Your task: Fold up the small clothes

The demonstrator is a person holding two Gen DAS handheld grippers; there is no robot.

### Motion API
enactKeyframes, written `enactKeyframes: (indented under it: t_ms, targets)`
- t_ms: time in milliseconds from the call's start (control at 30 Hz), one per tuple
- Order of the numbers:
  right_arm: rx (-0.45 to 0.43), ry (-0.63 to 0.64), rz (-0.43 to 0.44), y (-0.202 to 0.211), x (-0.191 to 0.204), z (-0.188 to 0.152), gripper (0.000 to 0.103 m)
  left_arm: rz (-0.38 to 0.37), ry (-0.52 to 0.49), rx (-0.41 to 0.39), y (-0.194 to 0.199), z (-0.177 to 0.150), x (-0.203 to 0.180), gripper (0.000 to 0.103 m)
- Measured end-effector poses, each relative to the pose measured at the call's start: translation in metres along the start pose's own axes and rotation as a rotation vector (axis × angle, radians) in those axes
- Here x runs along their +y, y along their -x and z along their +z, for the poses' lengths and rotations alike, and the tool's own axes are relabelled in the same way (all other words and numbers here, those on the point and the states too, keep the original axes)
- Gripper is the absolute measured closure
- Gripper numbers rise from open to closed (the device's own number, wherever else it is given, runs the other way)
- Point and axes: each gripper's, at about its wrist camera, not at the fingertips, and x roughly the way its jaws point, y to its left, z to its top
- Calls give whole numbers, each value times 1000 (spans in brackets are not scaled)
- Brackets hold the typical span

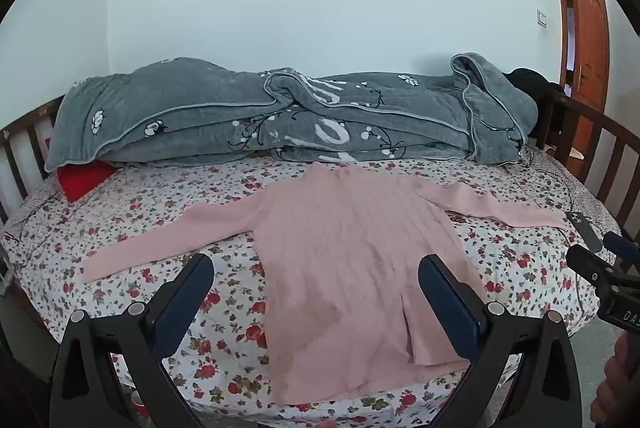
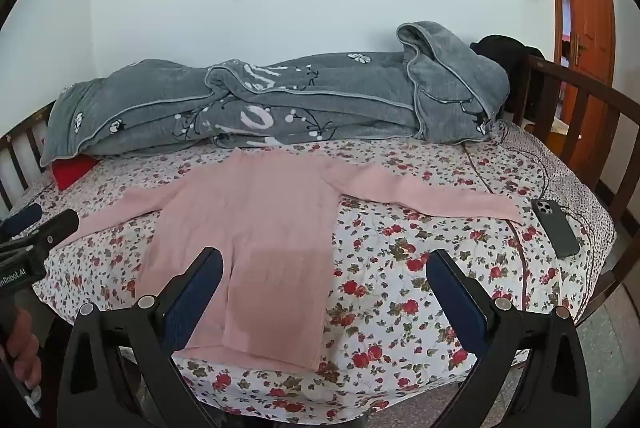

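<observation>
Pink sweater (image 1: 340, 248) lay flat on floral bedsheet (image 1: 160, 211), sleeves spread toward 9 and 3 o'clock. Left gripper (image 1: 316, 268) and right gripper (image 2: 324, 264) released, empty. Only right view showed phone (image 2: 556, 228) fully.

Both grippers (image 1: 316, 264) (image 2: 324, 260) are black with navy-padded jaws and silver screws.

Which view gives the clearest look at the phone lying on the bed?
The right wrist view: the dark phone lies back-up on the floral sheet, just past the pink sweater's sleeve end, camera lenses visible. The left wrist view shows only a foreshortened sliver of it, partly blocked by the right gripper.
</observation>
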Motion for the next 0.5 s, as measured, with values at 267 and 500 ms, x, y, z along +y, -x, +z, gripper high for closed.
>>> enactKeyframes:
  t_ms: [267,500]
  targets:
    - [12,12,6,-1,9,1,3,10,-28,-18,2,1,-3,0]
    - [-1,21,-5,0,12,-1,3,2,-9,-31,7,1,0,0]
